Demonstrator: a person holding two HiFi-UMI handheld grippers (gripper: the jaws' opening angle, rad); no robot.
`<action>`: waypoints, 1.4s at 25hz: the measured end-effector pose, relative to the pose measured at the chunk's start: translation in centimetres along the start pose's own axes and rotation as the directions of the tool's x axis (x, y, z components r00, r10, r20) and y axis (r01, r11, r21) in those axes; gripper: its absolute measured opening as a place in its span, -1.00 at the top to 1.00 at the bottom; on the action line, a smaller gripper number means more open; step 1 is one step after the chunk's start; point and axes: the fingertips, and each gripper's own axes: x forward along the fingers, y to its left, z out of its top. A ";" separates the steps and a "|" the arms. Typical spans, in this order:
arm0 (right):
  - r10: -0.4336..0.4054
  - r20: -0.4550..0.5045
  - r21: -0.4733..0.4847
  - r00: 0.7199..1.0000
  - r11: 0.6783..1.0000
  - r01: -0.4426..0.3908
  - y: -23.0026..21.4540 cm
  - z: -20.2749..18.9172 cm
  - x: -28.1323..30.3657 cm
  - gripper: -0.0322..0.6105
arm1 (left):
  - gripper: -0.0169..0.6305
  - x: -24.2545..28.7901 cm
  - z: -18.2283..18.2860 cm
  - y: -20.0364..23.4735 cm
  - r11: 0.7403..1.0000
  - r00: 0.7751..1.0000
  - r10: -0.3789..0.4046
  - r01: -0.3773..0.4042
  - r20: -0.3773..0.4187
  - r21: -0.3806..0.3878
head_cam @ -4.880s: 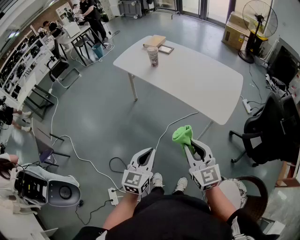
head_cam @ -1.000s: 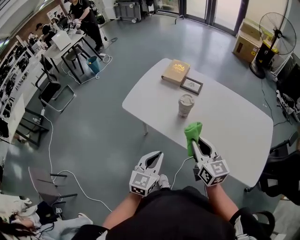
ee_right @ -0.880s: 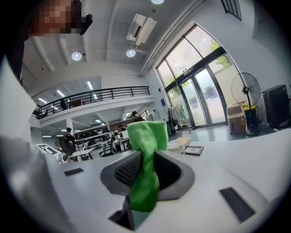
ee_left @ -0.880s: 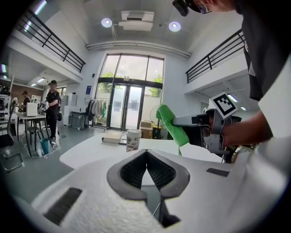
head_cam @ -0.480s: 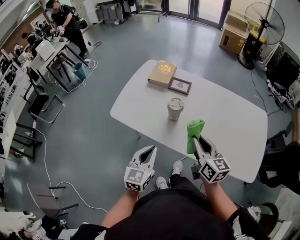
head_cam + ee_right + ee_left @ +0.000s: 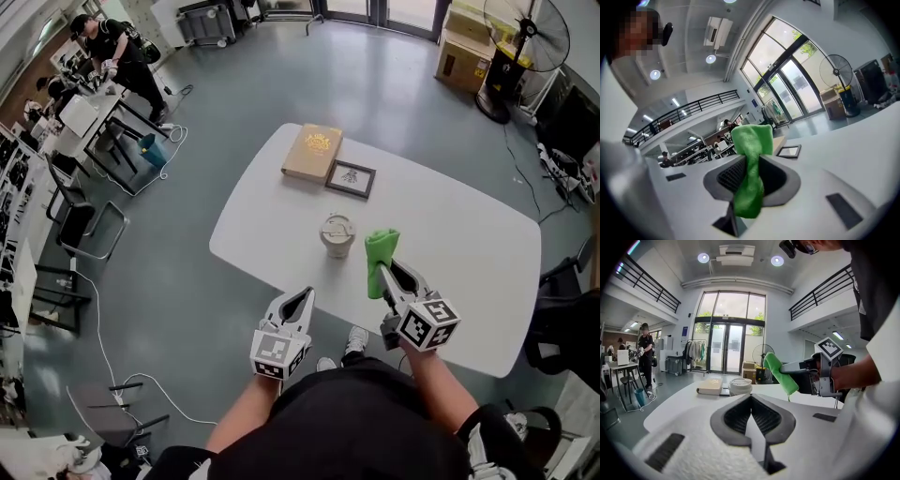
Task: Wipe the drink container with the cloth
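The drink container (image 6: 337, 234), a pale lidded cup, stands upright on the white table (image 6: 469, 244) near its front edge; in the left gripper view the cup (image 6: 739, 386) shows just beyond the jaws. My right gripper (image 6: 385, 274) is shut on a green cloth (image 6: 380, 255), held above the table just right of the cup and apart from it. The cloth (image 6: 750, 159) hangs folded between the right gripper's (image 6: 751, 161) jaws. My left gripper (image 6: 299, 302) is shut with nothing in it, off the table's near edge, below and left of the cup. Its tips (image 6: 750, 397) meet.
A tan book (image 6: 312, 152) and a small framed picture (image 6: 351, 178) lie on the table behind the cup. Cardboard boxes and a standing fan (image 6: 525, 37) are at the far right. A black chair (image 6: 567, 328) is at the table's right; desks, chairs and people stand at far left.
The table and cup have come closer and now sit just ahead of both grippers. The right gripper still holds the cloth; the left stays shut and empty.
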 end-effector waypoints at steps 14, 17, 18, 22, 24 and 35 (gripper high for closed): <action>0.107 -0.139 0.269 0.984 0.961 -0.066 -6.6 -2.2 6.6 0.62 | 0.92 5.1 0.6 1.4 0.998 0.998 0.068 -0.068 -0.017 -0.009; 0.139 -0.165 0.311 0.976 0.947 -0.082 -7.3 -2.8 7.9 0.62 | 0.92 5.4 0.3 1.8 0.998 0.998 0.056 -0.057 -0.029 -0.014; 0.160 -0.184 0.320 0.970 0.943 -0.095 -7.5 -3.0 8.4 0.62 | 0.92 5.5 -0.1 2.0 0.998 0.998 0.052 -0.053 -0.034 -0.021; 0.188 -0.254 0.314 0.949 0.944 -0.102 -8.5 -4.0 10.5 0.62 | 0.92 6.0 -1.6 2.8 0.999 0.997 0.032 -0.034 -0.064 -0.030; 0.178 -0.261 0.316 0.949 0.944 -0.090 -8.6 -4.1 11.0 0.62 | 0.92 6.1 -1.9 3.2 0.999 0.997 0.020 -0.022 -0.073 -0.024; 0.158 -0.289 0.341 0.944 0.939 -0.053 -8.0 -5.6 12.2 0.61 | 0.92 7.7 -2.6 4.3 1.000 0.992 -0.018 0.016 -0.121 -0.019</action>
